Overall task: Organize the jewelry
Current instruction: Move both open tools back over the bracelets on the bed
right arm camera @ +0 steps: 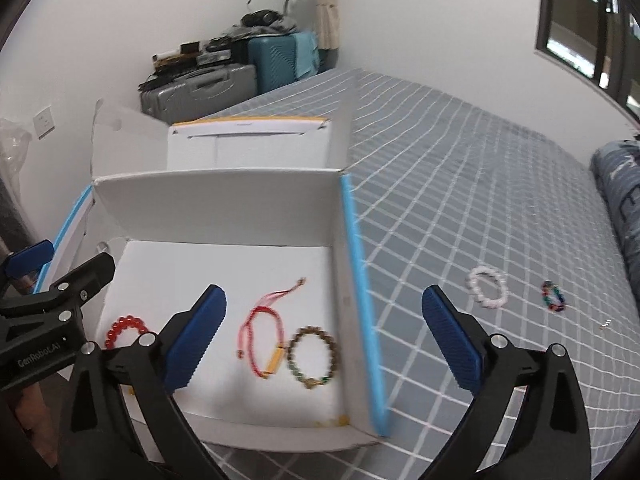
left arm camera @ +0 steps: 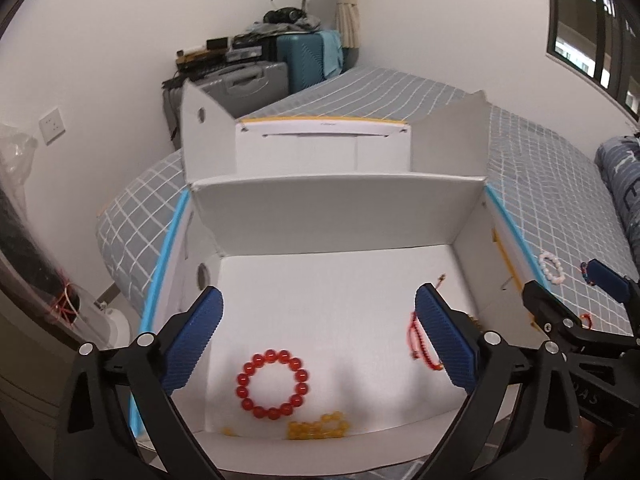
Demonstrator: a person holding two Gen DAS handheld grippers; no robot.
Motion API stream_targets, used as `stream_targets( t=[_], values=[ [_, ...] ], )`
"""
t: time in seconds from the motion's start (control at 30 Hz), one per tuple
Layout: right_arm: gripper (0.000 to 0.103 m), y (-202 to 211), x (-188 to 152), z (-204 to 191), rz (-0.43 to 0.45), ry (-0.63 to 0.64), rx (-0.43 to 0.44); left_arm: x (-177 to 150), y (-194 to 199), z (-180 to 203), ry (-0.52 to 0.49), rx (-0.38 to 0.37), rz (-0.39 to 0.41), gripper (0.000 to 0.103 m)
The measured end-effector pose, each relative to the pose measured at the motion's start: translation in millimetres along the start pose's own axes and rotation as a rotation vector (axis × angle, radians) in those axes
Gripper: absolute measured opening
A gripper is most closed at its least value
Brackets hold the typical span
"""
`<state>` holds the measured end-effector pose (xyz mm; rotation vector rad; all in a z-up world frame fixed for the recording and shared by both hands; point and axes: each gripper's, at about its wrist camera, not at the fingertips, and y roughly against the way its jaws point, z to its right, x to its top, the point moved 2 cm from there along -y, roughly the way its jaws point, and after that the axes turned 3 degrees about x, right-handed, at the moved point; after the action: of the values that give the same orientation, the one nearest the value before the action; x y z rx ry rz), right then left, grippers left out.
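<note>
White bead bracelet (right arm camera: 487, 287) on bed (right arm camera: 460, 200) beside box's (right arm camera: 216, 204) right edge | light, floppy, rolls; pinch across strand | left gripper (left arm camera: 318, 338), right gripper (right arm camera: 324, 338) wide open, empty

Left gripper (left arm camera: 318, 334) jaws wide, nothing between — red bead bracelet (left arm camera: 273, 385) lower centre, inside white box (left arm camera: 336, 208).

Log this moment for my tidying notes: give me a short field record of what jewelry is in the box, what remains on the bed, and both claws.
box: white cardboard box, lid flaps open, on checked bedsheet
in box: red bead bracelet; yellow bead bracelet; red cord bracelet; brown bead bracelet
on bed: white bead bracelet; multicolour bracelet
left claw: open, empty, over the box
right claw: open, empty, straddling the box's right wall
</note>
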<state>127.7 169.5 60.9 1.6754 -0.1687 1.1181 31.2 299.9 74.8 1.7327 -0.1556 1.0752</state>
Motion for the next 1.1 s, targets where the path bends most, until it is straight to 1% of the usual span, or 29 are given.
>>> stream_targets(
  t=[0.2, 0.3, 0.4, 0.6, 0.73, 0.87, 0.9, 1.0, 1.1],
  values=[
    [0.095, 21.8, -6.3, 40.4, 0.020, -0.043, -0.049, 3.9, 14.0, 36.1, -0.030, -0.050, 0.022, 0.097],
    [0.095, 32.4, -12.7, 61.2, 0.026, -0.057, -0.076, 5.8, 23.1, 60.5, -0.064, -0.091, 0.035, 0.097],
    [0.095, 42.7, -20.1, 83.1, 0.033, -0.074, -0.108, 8.7, 33.7, 92.4, -0.107, -0.123, 0.053, 0.097],
    [0.095, 57.9, -35.6, 134.9, 0.024, -0.125, -0.179, 17.1, 38.4, 153.1, -0.166, -0.172, 0.059, 0.097],
    [0.095, 63.7, -49.1, 177.5, 0.003, -0.189, -0.222, 21.2, 28.4, 200.1, -0.184, -0.240, 0.021, 0.097],
    [0.095, 60.3, -63.3, 214.1, -0.039, -0.235, -0.262, 24.6, 11.1, 249.5, -0.239, -0.284, -0.021, 0.097],
    [0.095, 59.5, -67.2, 220.9, -0.044, -0.245, -0.265, 26.6, 4.3, 264.6, -0.249, -0.304, -0.040, 0.097],
    [0.095, 50.4, -77.2, 239.1, -0.076, -0.273, -0.267, 29.3, -12.0, 293.2, -0.271, -0.326, -0.078, 0.097],
    [0.095, 36.3, -88.1, 253.2, -0.113, -0.291, -0.271, 30.9, -30.7, 325.1, -0.313, -0.355, -0.125, 0.097]
  ],
)
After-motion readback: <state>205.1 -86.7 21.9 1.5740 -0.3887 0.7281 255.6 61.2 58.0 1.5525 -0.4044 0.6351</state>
